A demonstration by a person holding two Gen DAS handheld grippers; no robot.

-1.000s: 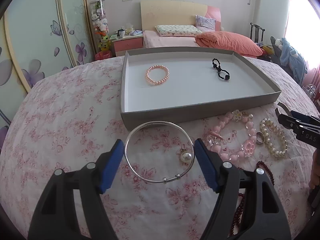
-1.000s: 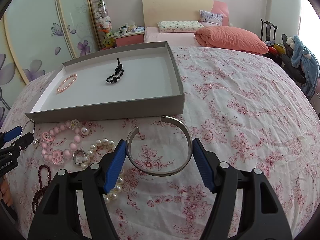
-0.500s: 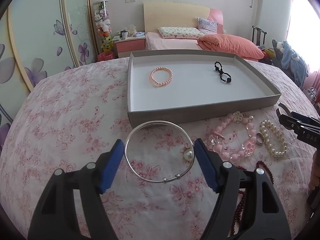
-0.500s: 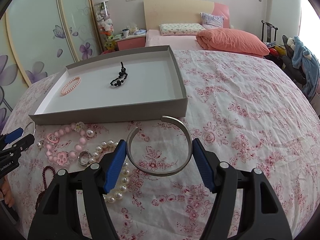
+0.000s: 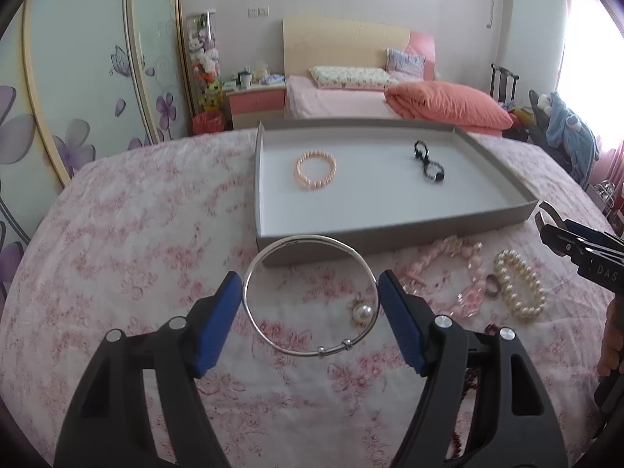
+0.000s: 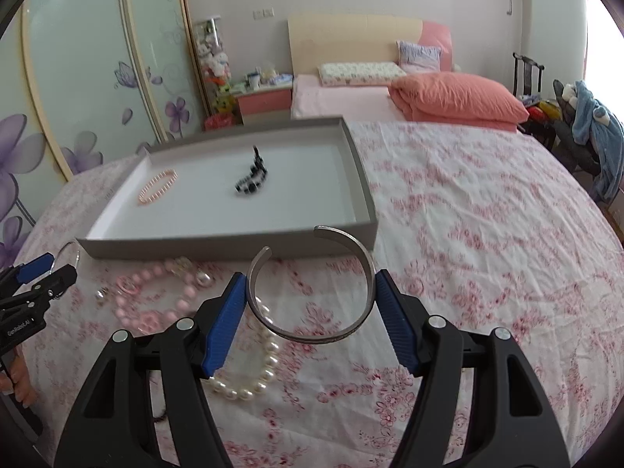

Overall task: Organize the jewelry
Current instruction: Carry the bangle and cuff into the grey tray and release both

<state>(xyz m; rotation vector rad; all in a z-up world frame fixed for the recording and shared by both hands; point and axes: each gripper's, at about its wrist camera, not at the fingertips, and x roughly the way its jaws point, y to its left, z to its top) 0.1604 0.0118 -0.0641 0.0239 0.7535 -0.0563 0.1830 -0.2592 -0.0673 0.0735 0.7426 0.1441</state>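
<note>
I had a bracelet in each hand. My left gripper (image 5: 310, 298) had its jaws clamped across a thin silver bangle (image 5: 310, 296) with a pearl charm (image 5: 361, 313) hanging at its right side, and my right gripper (image 6: 311, 294) had its jaws clamped across an open silver cuff (image 6: 312, 292), gap turned toward the tray (image 5: 394, 241). Both pieces hung above the flowered bedspread (image 5: 136, 234), just short of the tray's near wall. The tray itself already carried a pink bead bracelet (image 5: 315, 170) and a black bead bracelet (image 5: 428, 162).

The grips worried me most. Each ring was pinched only at two opposite points on its rim, so I judged that a quick swing could make it pivot or pop out sideways. The cuff, being open, could flex under my squeeze and spring free. The bangle sat close to the tray's near wall, and if I went forward too low it could catch on that edge and drag the light tray across the soft cover. The dangling pearl could snag there too.

Below lay a pink bead strand (image 6: 156, 296) and a white pearl bracelet (image 6: 249, 366); a drop would land among them. My two grippers were also near each other, and setting down at the same spot could knock them together.
</note>
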